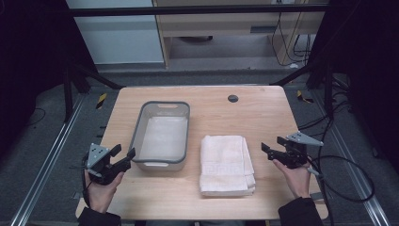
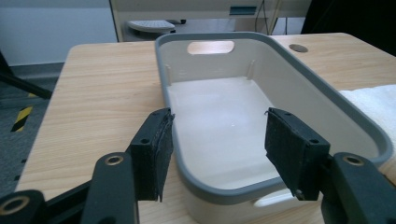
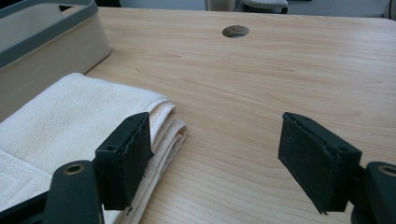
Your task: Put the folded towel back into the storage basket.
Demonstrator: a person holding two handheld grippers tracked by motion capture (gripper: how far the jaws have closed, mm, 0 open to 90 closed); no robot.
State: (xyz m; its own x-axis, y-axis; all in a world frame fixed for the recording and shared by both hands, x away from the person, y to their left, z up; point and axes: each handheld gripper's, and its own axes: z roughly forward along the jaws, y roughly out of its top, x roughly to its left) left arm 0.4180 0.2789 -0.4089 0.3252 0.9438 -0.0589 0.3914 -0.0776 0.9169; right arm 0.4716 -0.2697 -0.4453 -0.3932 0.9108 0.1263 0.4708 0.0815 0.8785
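Observation:
A folded cream towel (image 1: 226, 163) lies on the wooden table (image 1: 263, 113), right of centre. A white basin with a grey rim (image 1: 141, 120) stands to its left and is empty inside. My left gripper (image 1: 122, 152) is open at the basin's near left corner; in the left gripper view the jaws frame the basin's near rim (image 2: 224, 193). My right gripper (image 1: 272, 145) is open, just right of the towel and apart from it. In the right gripper view the towel's folded edge (image 3: 168, 122) sits beside the left pad (image 3: 125, 158).
A round cable hole (image 1: 233, 98) sits in the table near the far edge. Black frame posts (image 1: 68, 89) and cables (image 1: 339, 160) flank the table. Bare wood lies between the towel and the table's right edge.

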